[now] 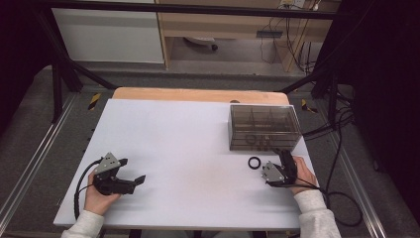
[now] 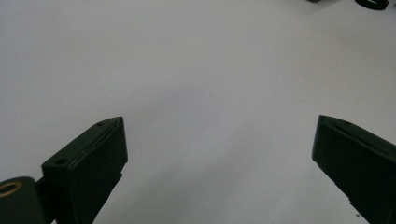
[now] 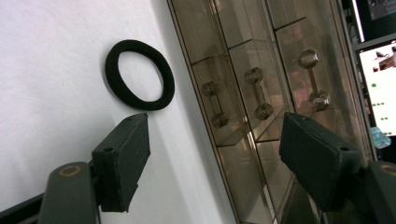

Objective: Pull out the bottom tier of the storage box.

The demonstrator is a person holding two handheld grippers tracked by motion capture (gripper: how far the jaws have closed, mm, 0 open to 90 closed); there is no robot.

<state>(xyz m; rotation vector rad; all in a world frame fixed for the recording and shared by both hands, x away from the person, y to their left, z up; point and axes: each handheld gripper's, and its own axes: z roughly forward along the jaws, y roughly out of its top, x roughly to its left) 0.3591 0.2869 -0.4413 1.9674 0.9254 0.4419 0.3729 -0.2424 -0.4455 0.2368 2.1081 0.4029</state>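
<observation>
Open right tongs [image 3: 215, 154] beside black ring [image 3: 139, 74]

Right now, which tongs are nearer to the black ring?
Right. The right tongs sit just beside the black ring; the left tongs rest far across the table.

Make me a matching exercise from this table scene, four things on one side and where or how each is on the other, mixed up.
1 black ring
2 smoky clear box
3 left gripper
4 right gripper

A open, over bare white table
B flat on the table, beside the box
C far right of the table, drawers with knobs
D open, near the box front

Pairs: 1-B, 2-C, 3-A, 4-D
</observation>
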